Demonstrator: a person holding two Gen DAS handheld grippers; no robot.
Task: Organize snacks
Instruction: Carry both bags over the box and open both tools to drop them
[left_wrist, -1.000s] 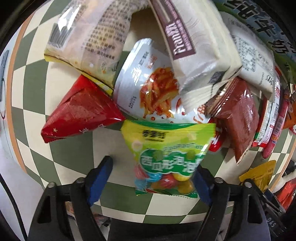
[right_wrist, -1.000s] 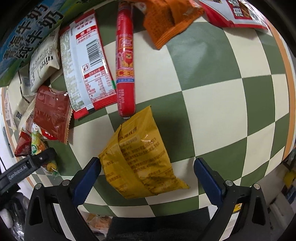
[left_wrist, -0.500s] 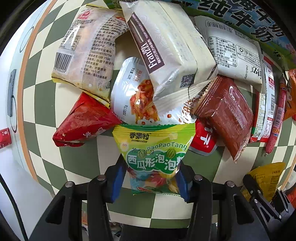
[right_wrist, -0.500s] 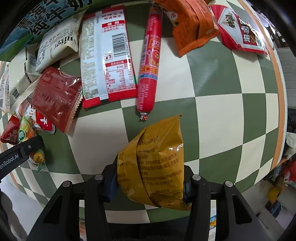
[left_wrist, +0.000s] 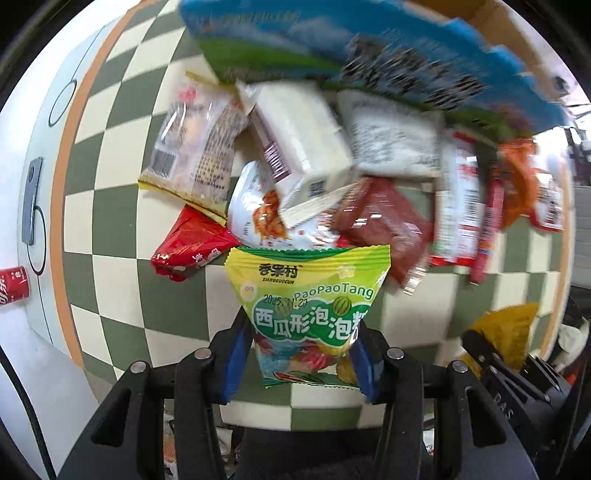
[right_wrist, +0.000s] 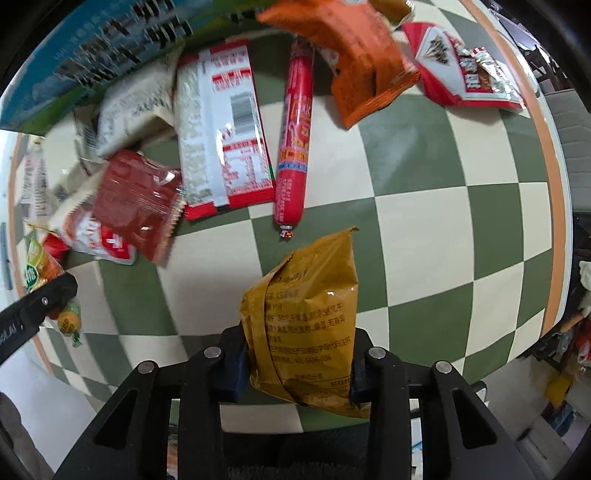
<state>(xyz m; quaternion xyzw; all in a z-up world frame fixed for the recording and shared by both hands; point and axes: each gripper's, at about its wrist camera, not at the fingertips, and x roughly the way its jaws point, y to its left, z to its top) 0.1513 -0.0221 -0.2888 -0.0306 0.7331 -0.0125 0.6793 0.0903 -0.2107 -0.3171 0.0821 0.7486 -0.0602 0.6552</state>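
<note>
Green-and-yellow crinkly plastic candy bag (left_wrist: 308, 295), soft and light: clamped at lower sides in left gripper (left_wrist: 297, 354), above checkered table (left_wrist: 110, 221). Mustard-yellow foil snack pouch (right_wrist: 306, 325), slippery, crushable: between closing right gripper (right_wrist: 295, 365) jaws, pads pressing its lower half.

Checkered tablecloth (left_wrist: 110, 206); red cola can (left_wrist: 13, 284) beyond edge.

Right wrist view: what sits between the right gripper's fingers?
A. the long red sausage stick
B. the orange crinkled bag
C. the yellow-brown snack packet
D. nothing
C: the right gripper has the yellow-brown snack packet between its closing jaws, both pads against its sides, while the red sausage stick and orange bag lie on the checkered tablecloth.
</note>
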